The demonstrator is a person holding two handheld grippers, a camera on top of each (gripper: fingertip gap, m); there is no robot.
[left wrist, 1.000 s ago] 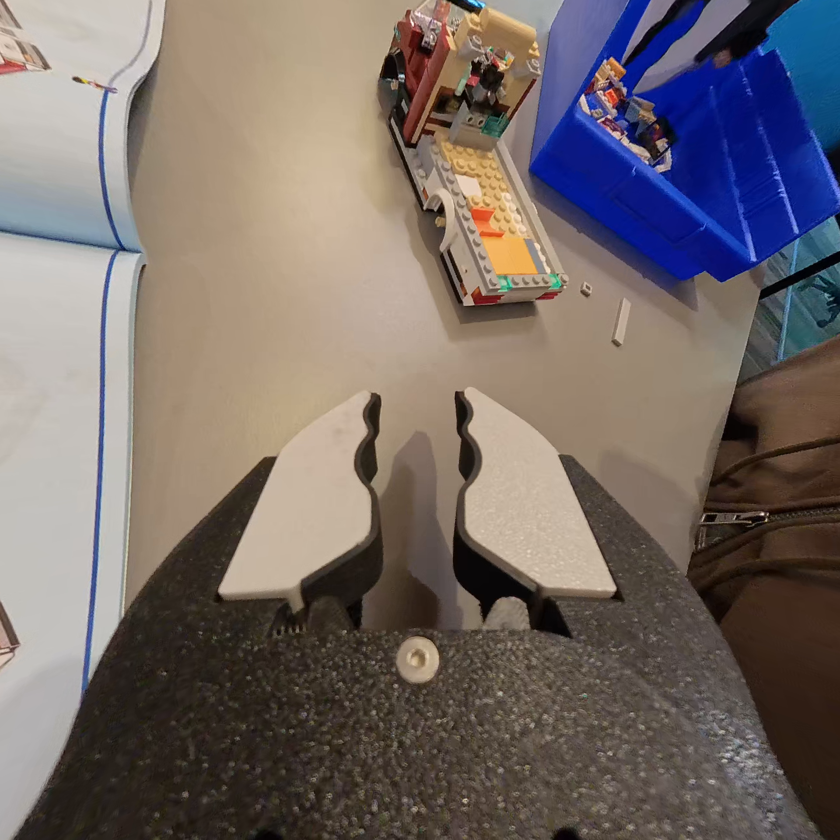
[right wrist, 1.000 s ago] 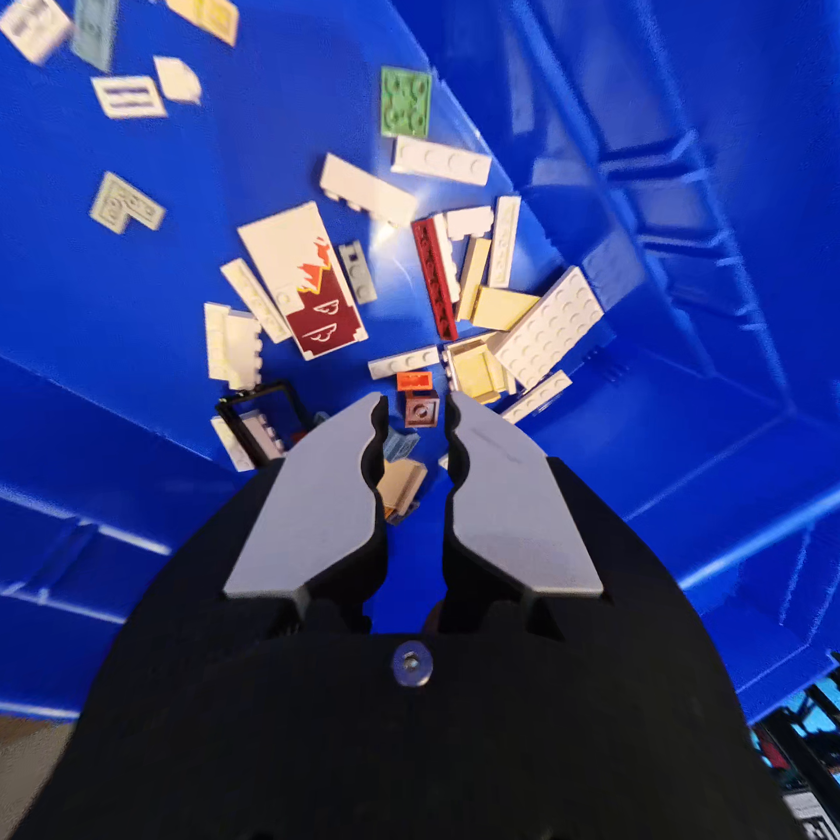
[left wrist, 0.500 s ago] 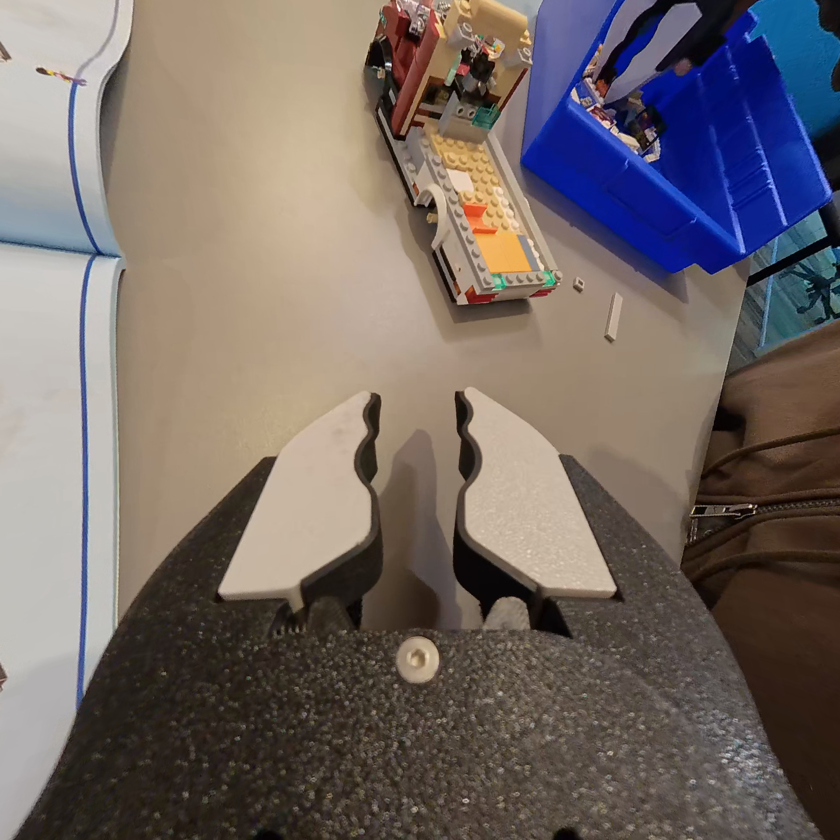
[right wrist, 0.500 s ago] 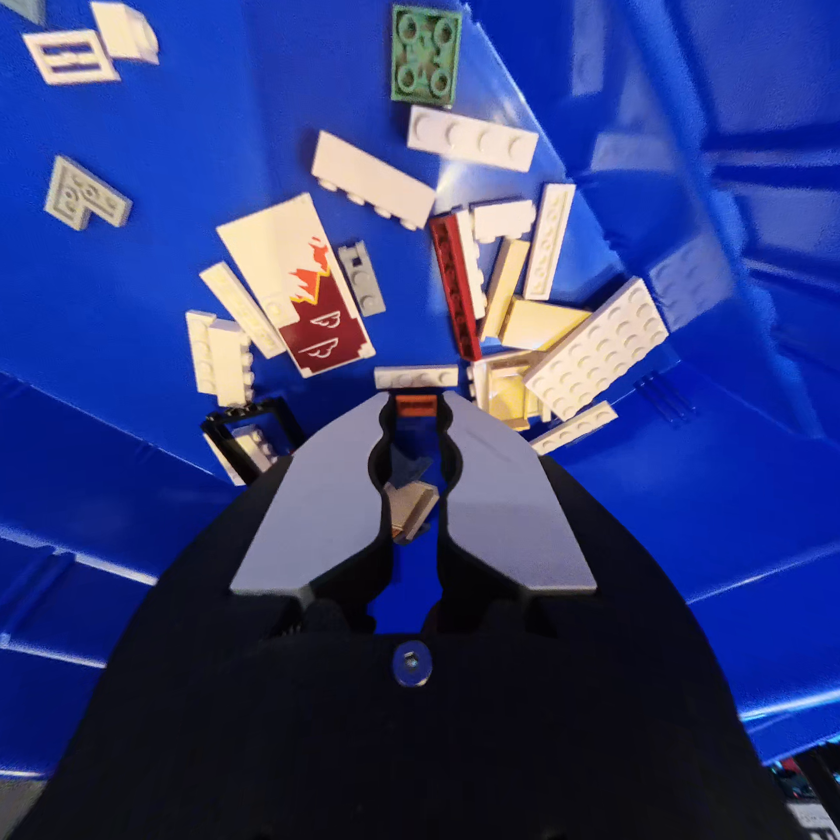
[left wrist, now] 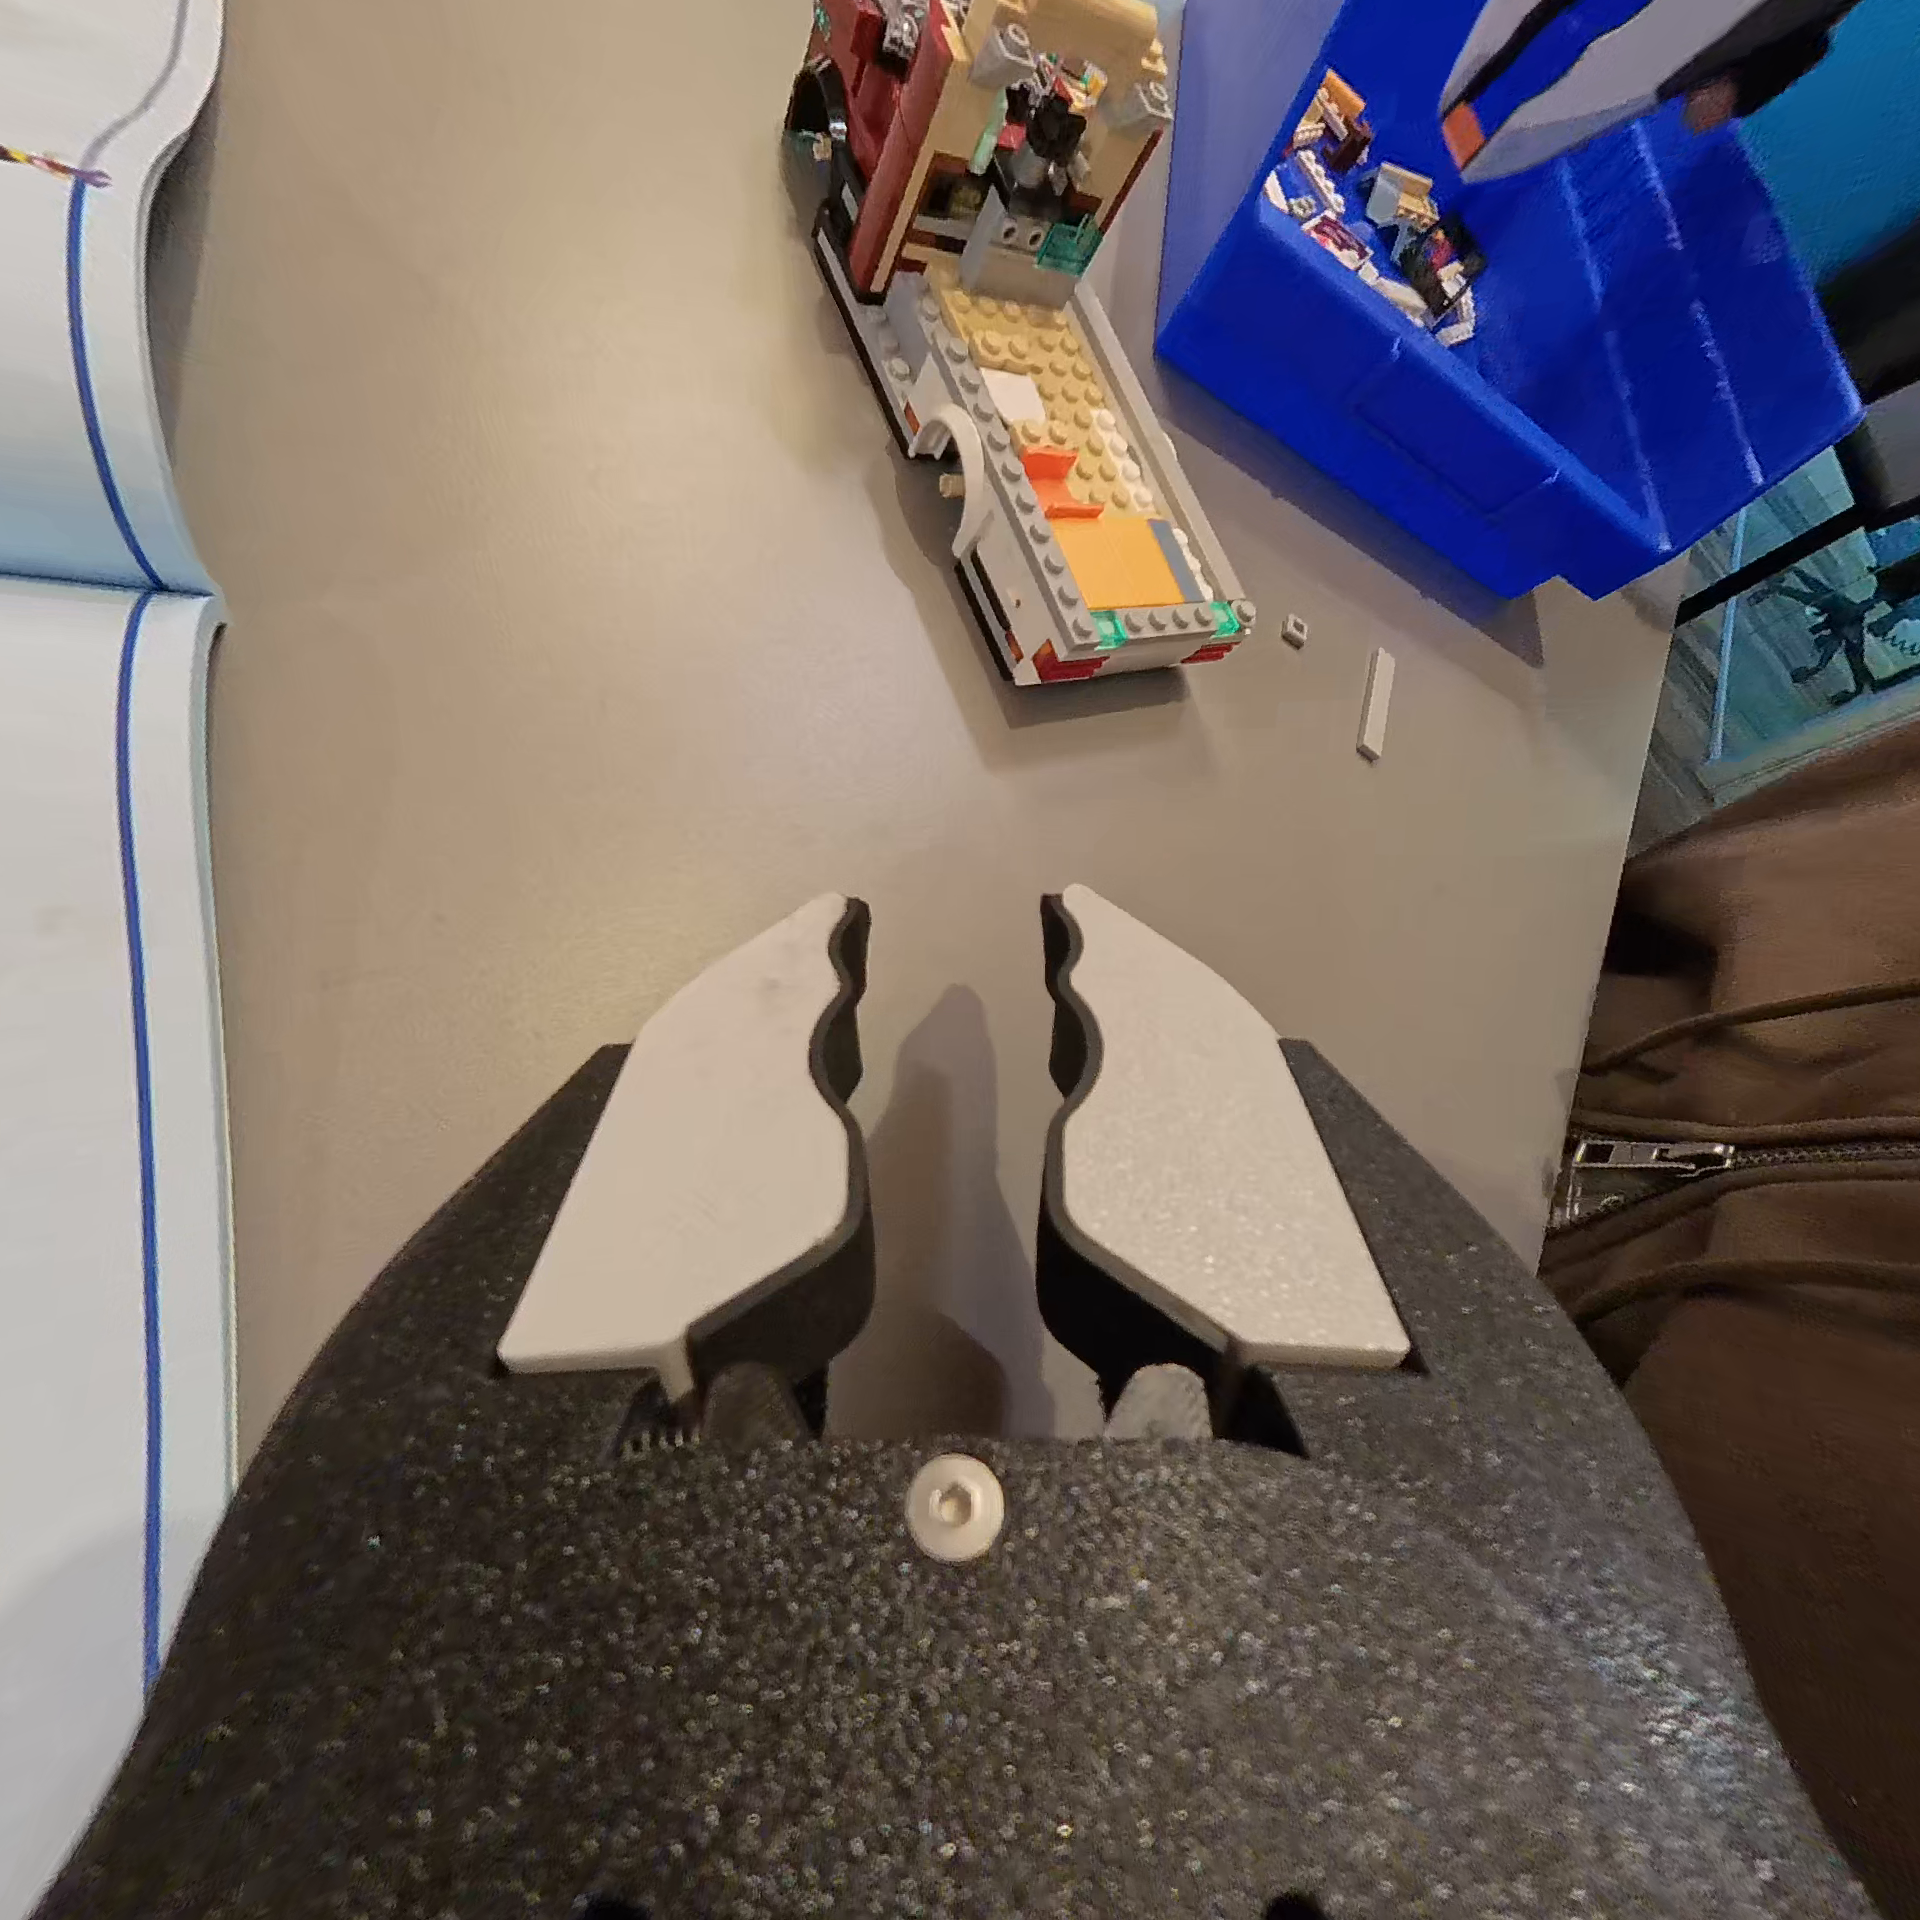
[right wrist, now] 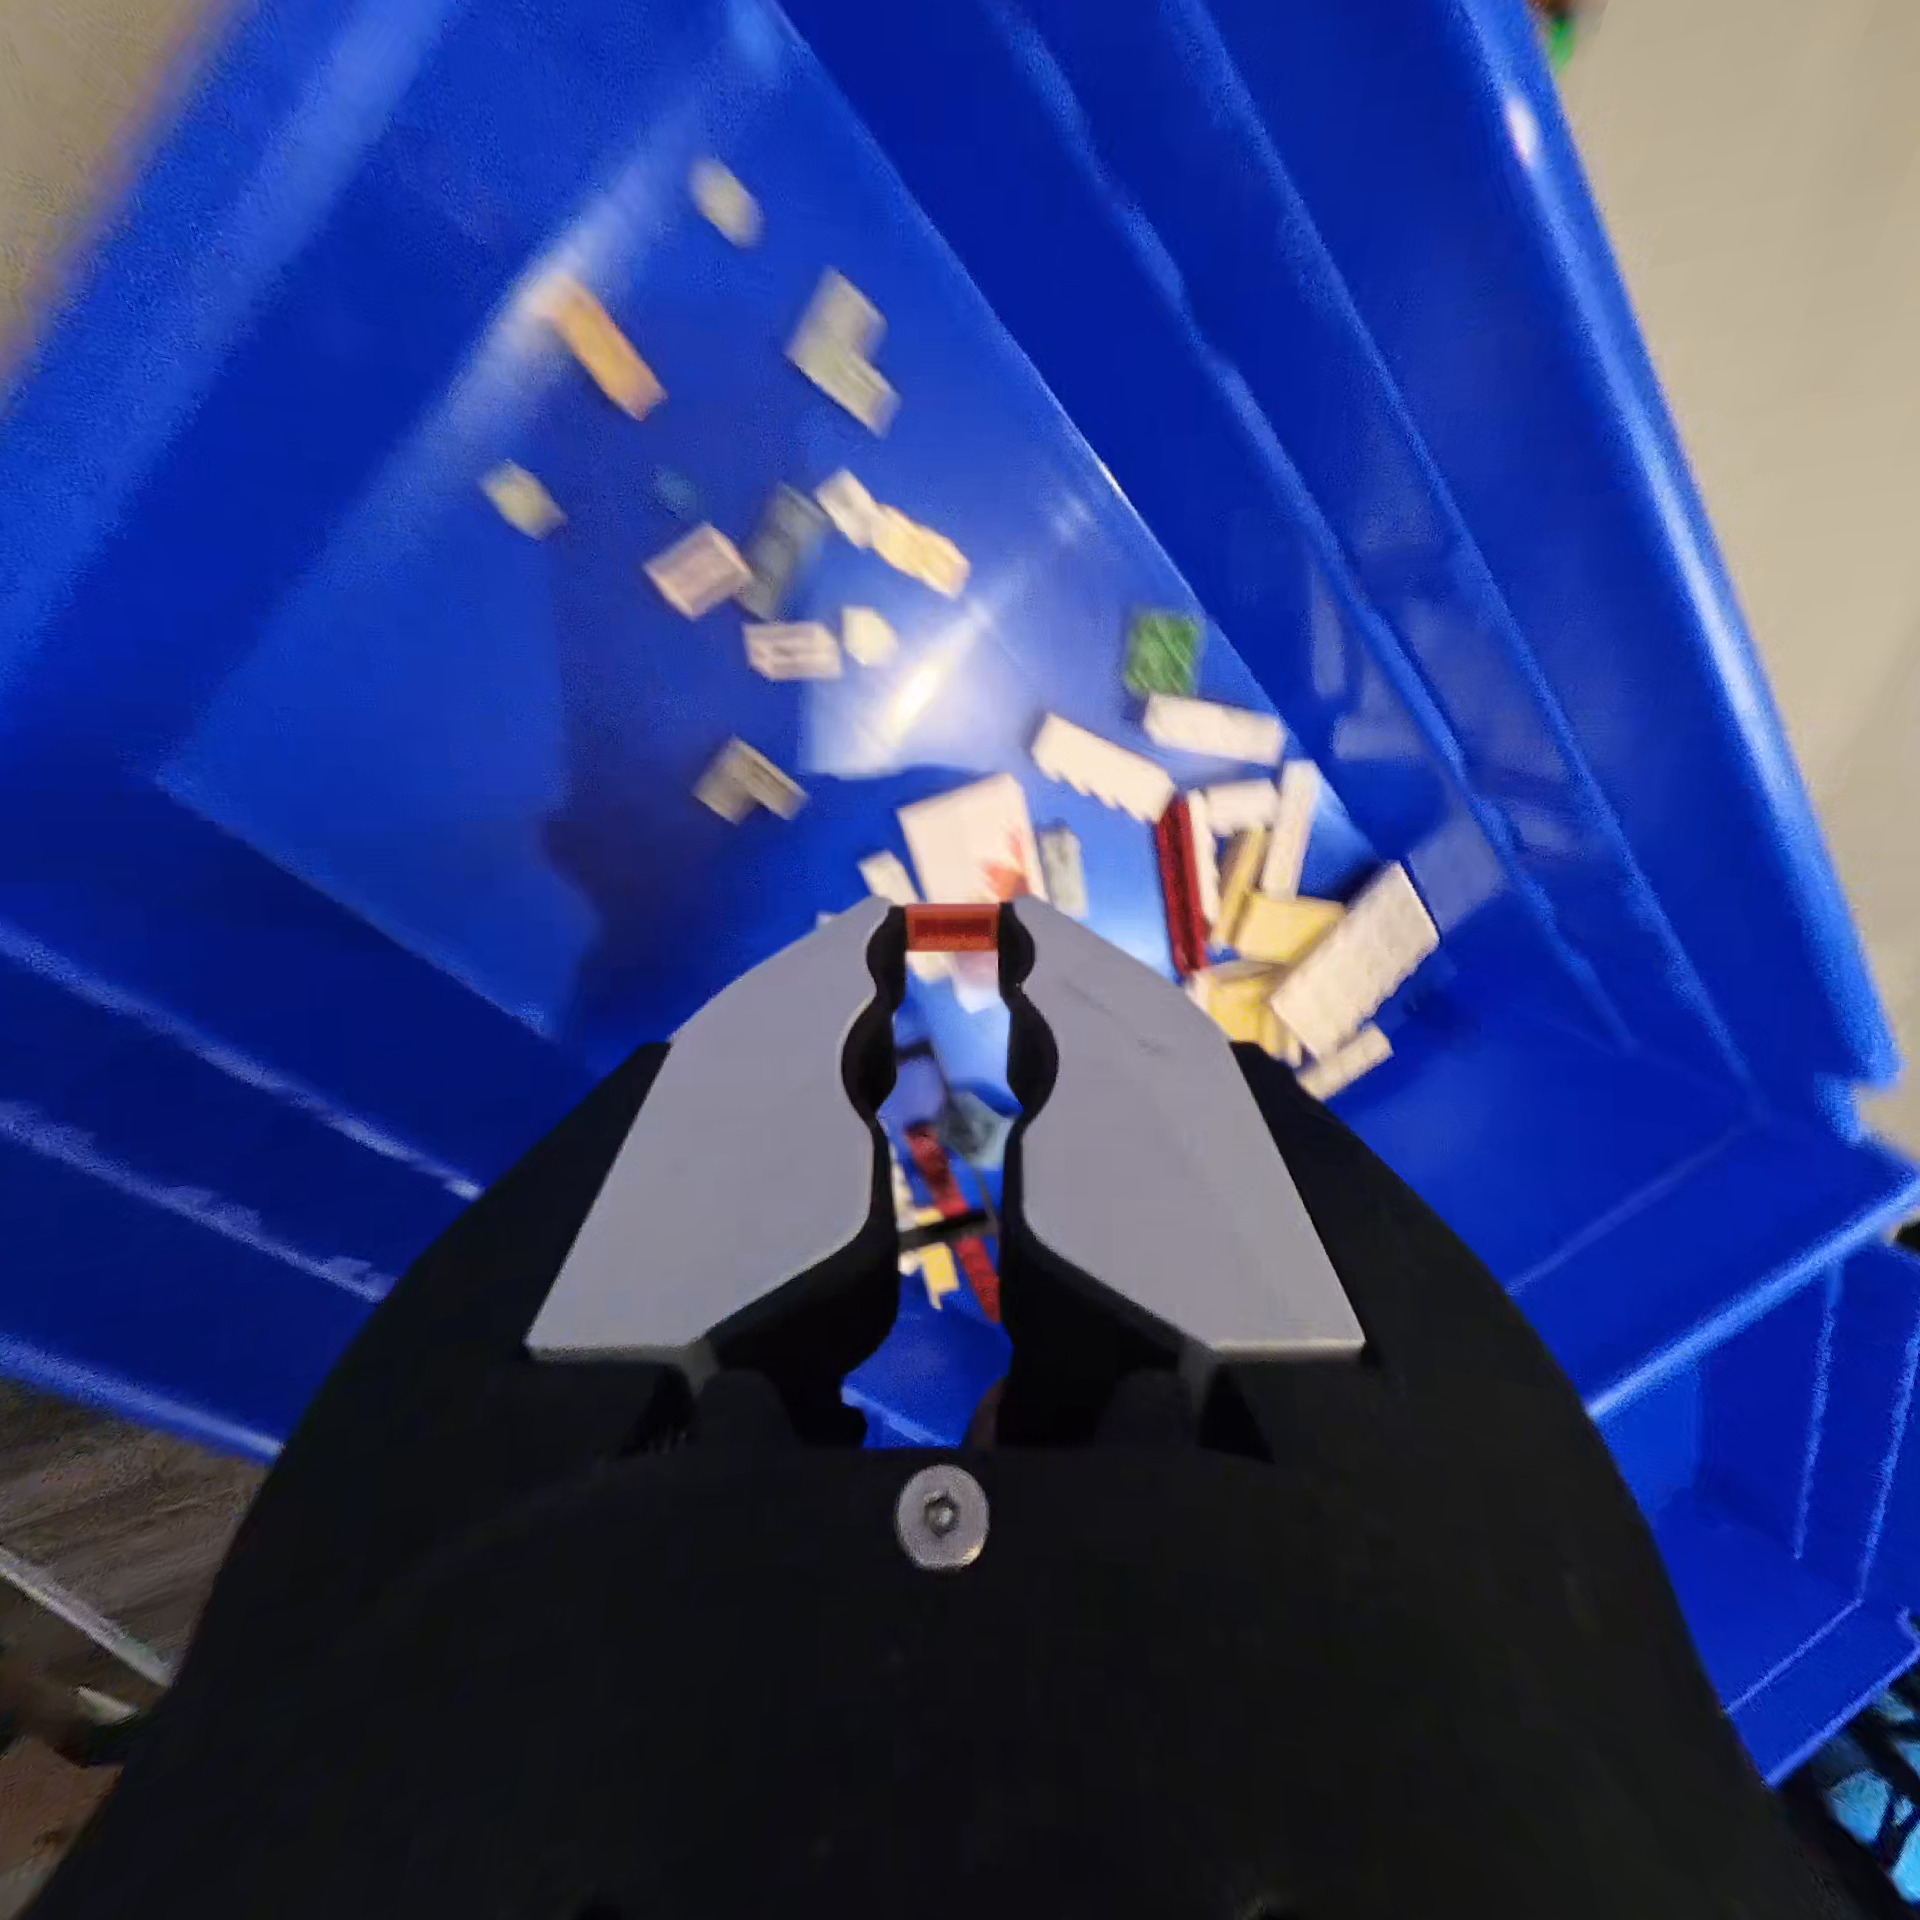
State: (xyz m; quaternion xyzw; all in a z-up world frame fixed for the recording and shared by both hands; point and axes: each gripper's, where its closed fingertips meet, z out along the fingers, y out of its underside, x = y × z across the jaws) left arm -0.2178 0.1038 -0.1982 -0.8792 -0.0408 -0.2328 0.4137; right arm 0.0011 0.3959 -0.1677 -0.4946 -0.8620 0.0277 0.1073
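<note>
Grey tabletop (left wrist: 582, 644) lies bare under your left claw (left wrist: 956, 914), whose fingers stand apart on nothing. Your right claw (right wrist: 951, 928) pinches one small orange brick (right wrist: 951, 928) at its very fingertips, above the blue bin (right wrist: 312, 644). Risk: so shallow a hold could let it twist free. Ahead of the left claw: one brick model (left wrist: 1049, 416), two loose pieces (left wrist: 1374, 702), one open booklet (left wrist: 62, 935).

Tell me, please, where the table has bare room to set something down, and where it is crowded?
Bare table runs between the open booklet and the brick model, down to the open left gripper. It is crowded by the blue bin, where a grey strip and small stud piece lie.
</note>
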